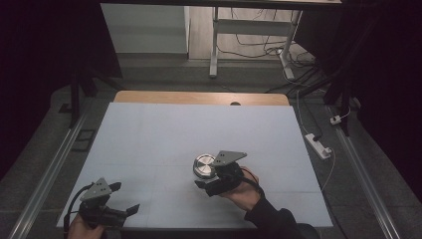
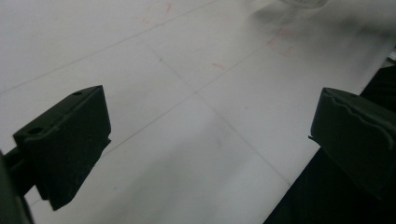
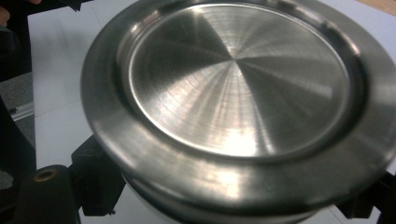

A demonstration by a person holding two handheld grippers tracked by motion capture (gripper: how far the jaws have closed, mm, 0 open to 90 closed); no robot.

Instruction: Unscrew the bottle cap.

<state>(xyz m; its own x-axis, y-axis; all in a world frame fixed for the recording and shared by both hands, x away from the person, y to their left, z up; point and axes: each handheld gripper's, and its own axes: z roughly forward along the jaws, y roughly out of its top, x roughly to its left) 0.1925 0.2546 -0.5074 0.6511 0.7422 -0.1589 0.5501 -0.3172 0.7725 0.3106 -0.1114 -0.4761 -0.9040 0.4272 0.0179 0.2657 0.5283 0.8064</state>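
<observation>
From the high view, the bench carries a pale sheet over most of its top, with a strip of bare wood along the far edge. A round metal container with a brushed steel lid sits a little right of the middle, toward the near side. The right hand-held gripper is clamped on it from the near side, its grey three-cornered plate tilted above the container's right edge, and the person's right hand and dark sleeve come in from the near right. The left hand-held gripper hovers at the near left corner of the sheet, well apart from the container, its black jaws spread and pointing right. The left hand shows at the near edge.

In the left gripper view, the left hand-held gripper stands wide, one black jaw at each side with nothing but the pale sheet between them. Thin lines and faint red marks cross the sheet, and its edge runs along the right, with darkness beyond.

In the right gripper view, the metal container looms very close, its round lid showing a raised outer rim and a recessed, radially brushed centre. The right hand-held gripper holds it just under the rim: black jaw parts show at the lower left and lower right, pressed against the container's sides. The pale sheet lies behind it.
</observation>
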